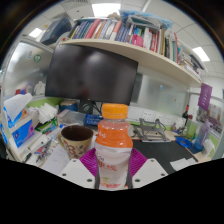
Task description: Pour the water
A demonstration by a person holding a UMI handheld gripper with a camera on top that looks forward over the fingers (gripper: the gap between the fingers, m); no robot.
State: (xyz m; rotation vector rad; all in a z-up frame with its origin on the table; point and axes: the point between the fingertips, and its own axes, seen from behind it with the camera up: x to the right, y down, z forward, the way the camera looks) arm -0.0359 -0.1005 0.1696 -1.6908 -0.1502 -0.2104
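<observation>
The hand-held gripper [113, 165] holds a bottle [113, 148] with an orange cap [115, 111] upright between its fingers, above the desk [160, 150]. A mug [76, 138] stands just beside it. The pour seems not yet begun; next, tilting toward the mug.

Clear glossy plastic bottle [113, 150], matt brown mug [76, 139].

Dark monitor [98, 75] beneath a laden bookshelf [130, 40]
</observation>
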